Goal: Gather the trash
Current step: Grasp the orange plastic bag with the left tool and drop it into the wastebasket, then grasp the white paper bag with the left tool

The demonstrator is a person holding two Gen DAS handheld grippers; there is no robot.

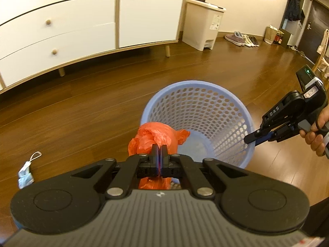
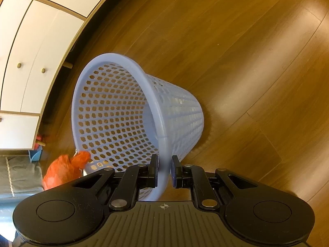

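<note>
My left gripper (image 1: 160, 150) is shut on a crumpled orange plastic bag (image 1: 156, 138), which hangs at the near left rim of the blue mesh basket (image 1: 224, 103). That basket stands on the wood floor with its mouth towards me. The right gripper (image 1: 251, 139) grips the basket's right rim. In the right wrist view my right gripper (image 2: 164, 164) is shut on the basket rim (image 2: 164, 144), one finger inside and one outside, and the basket (image 2: 181, 111) is tilted. The orange bag (image 2: 63, 169) shows at the lower left beside the rim.
A blue face mask (image 1: 25, 173) lies on the floor to the left. A white chest of drawers on legs (image 1: 61, 24) runs along the back. A white pedal bin (image 1: 202, 24) and shoes (image 1: 241, 39) stand by the far wall. A hand (image 1: 314, 135) holds the right gripper.
</note>
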